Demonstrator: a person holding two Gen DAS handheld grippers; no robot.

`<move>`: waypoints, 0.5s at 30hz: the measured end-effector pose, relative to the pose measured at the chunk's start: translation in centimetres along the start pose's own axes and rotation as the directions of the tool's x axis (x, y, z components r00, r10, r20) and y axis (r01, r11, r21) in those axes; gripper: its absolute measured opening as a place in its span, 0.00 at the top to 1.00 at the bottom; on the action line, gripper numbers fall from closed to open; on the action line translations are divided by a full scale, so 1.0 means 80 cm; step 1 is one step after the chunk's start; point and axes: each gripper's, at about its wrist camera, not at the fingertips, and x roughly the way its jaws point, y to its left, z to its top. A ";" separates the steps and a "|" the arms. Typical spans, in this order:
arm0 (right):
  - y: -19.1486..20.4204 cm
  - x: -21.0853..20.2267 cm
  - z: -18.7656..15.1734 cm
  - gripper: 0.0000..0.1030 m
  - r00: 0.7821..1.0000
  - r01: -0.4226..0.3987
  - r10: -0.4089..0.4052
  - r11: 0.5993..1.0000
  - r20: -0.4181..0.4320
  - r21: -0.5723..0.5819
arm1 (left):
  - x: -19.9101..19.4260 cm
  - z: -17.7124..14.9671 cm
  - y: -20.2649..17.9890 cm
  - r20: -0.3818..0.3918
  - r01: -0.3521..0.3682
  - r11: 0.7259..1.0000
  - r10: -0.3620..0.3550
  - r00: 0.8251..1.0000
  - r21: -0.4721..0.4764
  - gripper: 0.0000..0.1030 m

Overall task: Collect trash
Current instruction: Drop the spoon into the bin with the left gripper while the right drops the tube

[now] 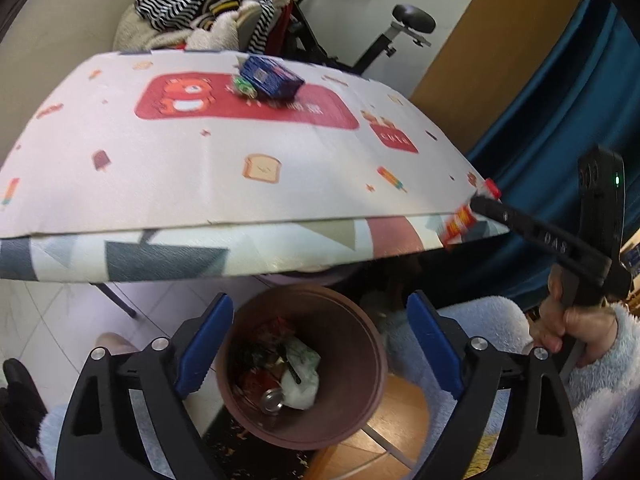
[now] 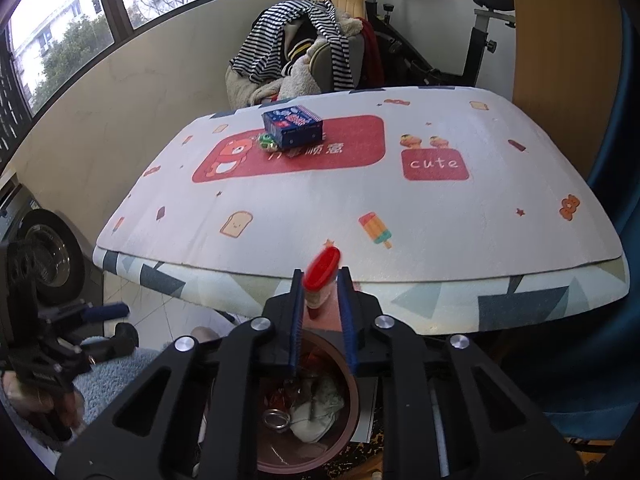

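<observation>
My right gripper [image 2: 320, 280] is shut on a small bottle with a red cap [image 2: 321, 276], held at the table's near edge above the brown trash bin [image 2: 352, 392]. In the left wrist view the same bottle [image 1: 464, 220] sticks out of the right gripper's fingers [image 1: 492, 206] at the table's right corner. My left gripper [image 1: 316, 344] is open and empty, hanging over the bin [image 1: 360, 360], which holds a can and wrappers. A blue box [image 2: 294, 126] and a green wrapper [image 2: 266, 142] lie on the far side of the table; they also show in the left wrist view [image 1: 272, 76].
The table [image 2: 440, 220] has a white printed cover. A chair piled with clothes [image 2: 304, 52] and an exercise bike [image 2: 460, 40] stand behind it. A blue curtain [image 1: 560, 120] hangs at the right. A wheel [image 2: 44, 248] sits at the left on the floor.
</observation>
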 end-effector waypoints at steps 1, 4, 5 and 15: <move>0.001 0.001 -0.001 0.84 1.000 -0.003 0.003 1.000 -0.003 -0.001 | -0.003 0.002 0.003 0.009 -0.006 1.000 0.006 1.000 -0.006 0.16; 0.008 0.003 -0.005 0.86 1.000 -0.022 0.022 1.000 -0.013 -0.013 | -0.014 0.007 0.013 0.041 -0.020 0.999 0.021 0.999 -0.030 0.16; 0.010 0.004 -0.007 0.86 1.000 -0.026 0.026 1.000 -0.016 -0.016 | -0.018 0.008 0.017 0.052 -0.029 0.999 0.031 0.998 -0.040 0.15; 0.045 0.043 -0.031 0.86 0.977 -0.119 0.111 0.992 -0.181 -0.034 | -0.050 0.016 0.054 0.133 -0.150 0.983 0.164 0.978 -0.107 0.09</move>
